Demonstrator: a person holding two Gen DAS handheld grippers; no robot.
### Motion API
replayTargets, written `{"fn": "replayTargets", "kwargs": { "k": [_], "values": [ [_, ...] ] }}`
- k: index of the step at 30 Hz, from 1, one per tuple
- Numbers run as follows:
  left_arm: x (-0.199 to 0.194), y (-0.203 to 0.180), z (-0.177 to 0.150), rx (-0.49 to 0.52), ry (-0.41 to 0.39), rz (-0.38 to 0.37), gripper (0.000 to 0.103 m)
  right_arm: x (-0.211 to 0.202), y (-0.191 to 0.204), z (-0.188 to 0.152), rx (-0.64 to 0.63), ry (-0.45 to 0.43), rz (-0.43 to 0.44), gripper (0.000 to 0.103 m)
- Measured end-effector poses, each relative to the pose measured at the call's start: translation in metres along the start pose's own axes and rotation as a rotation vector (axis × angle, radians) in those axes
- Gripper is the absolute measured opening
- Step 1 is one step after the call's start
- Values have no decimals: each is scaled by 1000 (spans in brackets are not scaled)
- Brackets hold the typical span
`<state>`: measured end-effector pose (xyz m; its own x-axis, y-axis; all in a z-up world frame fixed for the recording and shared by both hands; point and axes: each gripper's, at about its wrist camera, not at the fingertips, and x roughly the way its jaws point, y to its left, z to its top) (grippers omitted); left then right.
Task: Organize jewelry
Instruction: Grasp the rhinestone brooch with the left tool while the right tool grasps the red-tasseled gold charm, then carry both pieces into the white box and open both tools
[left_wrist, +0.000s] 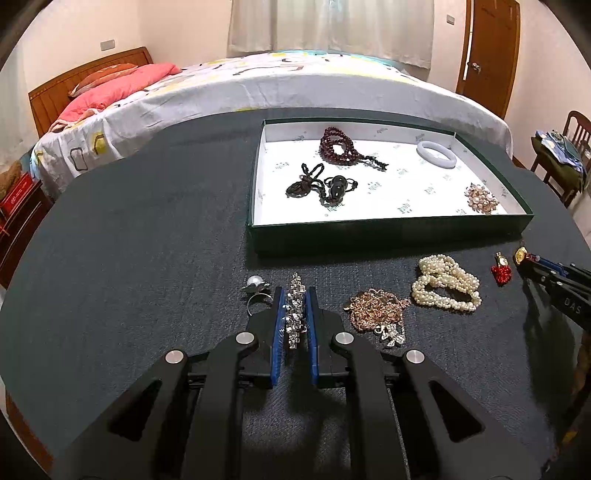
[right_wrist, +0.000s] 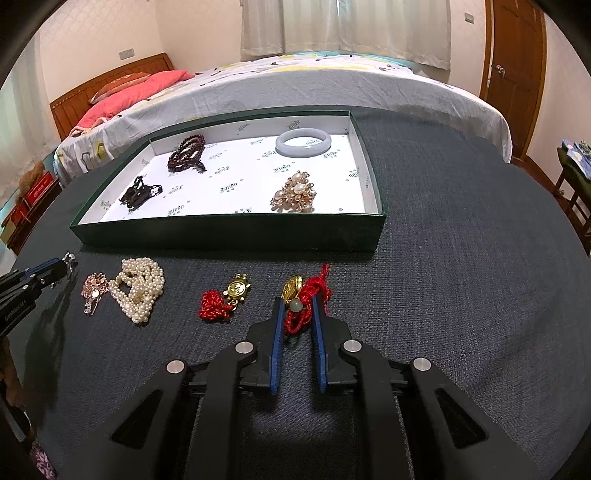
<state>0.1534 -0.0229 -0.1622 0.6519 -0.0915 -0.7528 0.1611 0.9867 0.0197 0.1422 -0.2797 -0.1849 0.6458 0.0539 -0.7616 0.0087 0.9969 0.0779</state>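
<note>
Jewelry lay partly in a shallow green box (left_wrist: 388, 230) with a white printed lining and partly loose on the dark cloth desk (left_wrist: 147, 221). Inside the box, beyond both pairs of fingers, sat a dark red bead string (left_wrist: 338, 146), a black cord piece (left_wrist: 317, 184), a pale bangle (left_wrist: 436, 154) and a pink pearl brooch (left_wrist: 480, 197).

The left gripper (left_wrist: 294, 299) had its blue-lined fingers closed in on a silver crystal bracelet (left_wrist: 294, 308), which lay lengthwise between them. Just left of those fingers was a pearl ring (left_wrist: 255, 290); to their right lay a rose-gold chain (left_wrist: 375, 312), then a heap of white pearls (left_wrist: 447, 282).

Only the left wrist view showed the ring and the crystal bracelet's length; from the right wrist view the left gripper appeared side-on at the left edge, its tips near something silvery.

The right gripper (right_wrist: 298, 301) had its fingers clamped on a red-corded gold charm (right_wrist: 301, 295) with a pale green bead, a detail visible clearly only in its own view. Left of those fingers lay a second gold charm on red cord (right_wrist: 225, 301). The right wrist view also showed the brooch closer and in finer detail.
</note>
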Motion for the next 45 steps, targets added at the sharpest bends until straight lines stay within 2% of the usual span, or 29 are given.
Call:
{"fn": "replayTargets", "kwargs": {
  "k": [12, 18, 24, 31, 38, 45],
  "values": [
    [-2, 3, 0, -10, -4, -2, 11, -8, -1, 2, -7, -19, -15, 14],
    [-11, 1, 9, -9, -37, -13, 11, -17, 1, 11, -10, -49, -10, 14],
    [-18, -4, 31, -18, -83, -54, 11, -29, 3, 31, -13, -102, 11, 14],
    [-13, -21, 70, -24, -138, -117, 11, -32, 5, 76, -27, -189, 18, 14],
    [14, -47, 111, -44, -149, -171, 11, -14, 2, 112, -37, -217, 31, 14],
    [62, -72, 129, -21, -103, -133, 11, 22, -1, 121, -61, -180, 9, 14]
  ]
}}
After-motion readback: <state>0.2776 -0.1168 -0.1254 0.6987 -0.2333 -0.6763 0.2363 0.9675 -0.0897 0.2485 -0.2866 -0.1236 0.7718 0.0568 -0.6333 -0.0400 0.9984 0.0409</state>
